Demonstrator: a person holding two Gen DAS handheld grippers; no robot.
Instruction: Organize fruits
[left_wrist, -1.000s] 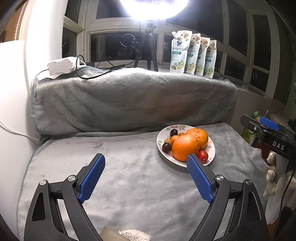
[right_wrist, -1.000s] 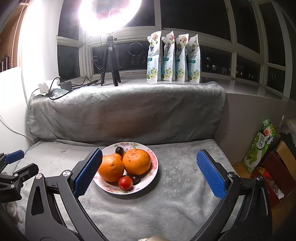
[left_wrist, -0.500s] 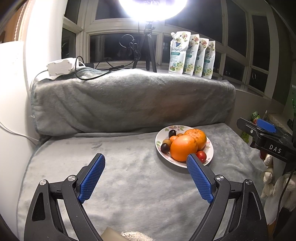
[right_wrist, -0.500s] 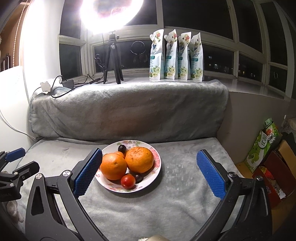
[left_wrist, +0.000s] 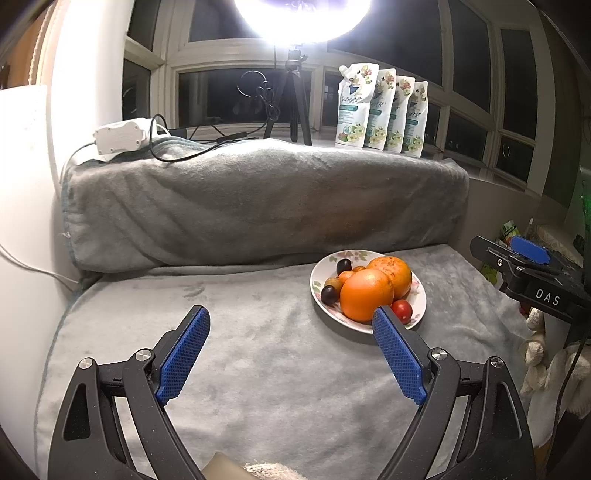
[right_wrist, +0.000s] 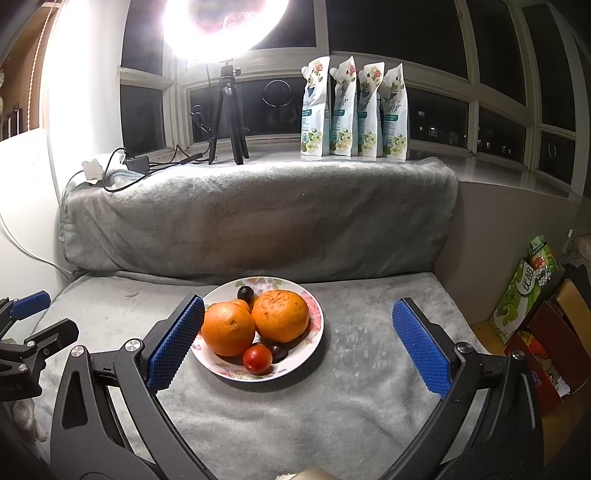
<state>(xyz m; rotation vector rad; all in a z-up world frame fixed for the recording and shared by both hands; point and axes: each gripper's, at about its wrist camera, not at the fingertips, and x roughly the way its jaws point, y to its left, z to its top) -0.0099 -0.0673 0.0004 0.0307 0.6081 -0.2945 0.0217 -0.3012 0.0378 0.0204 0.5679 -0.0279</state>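
A flowered white plate (right_wrist: 312, 353) sits on the grey blanket, holding two oranges (right_wrist: 228, 328) (right_wrist: 281, 315), a small red tomato (right_wrist: 258, 359) and dark grapes (right_wrist: 245, 293). My right gripper (right_wrist: 297, 343) is open and empty, its fingers either side of the plate's front. In the left wrist view the plate (left_wrist: 419, 305) lies ahead to the right, with the front orange (left_wrist: 366, 294) and tomato (left_wrist: 402, 310) near my right fingertip. My left gripper (left_wrist: 291, 352) is open and empty over bare blanket.
A grey blanket-covered backrest (right_wrist: 258, 218) rises behind the plate. On the sill stand a ring light on a tripod (right_wrist: 229, 114), cables, and several white pouches (right_wrist: 354, 110). Boxes (right_wrist: 528, 295) sit on the floor at right. A white wall bounds the left.
Both grippers have drifted slightly; the plate sits a little more to the right in the right wrist view and a little left in the left wrist view. Both stay open.
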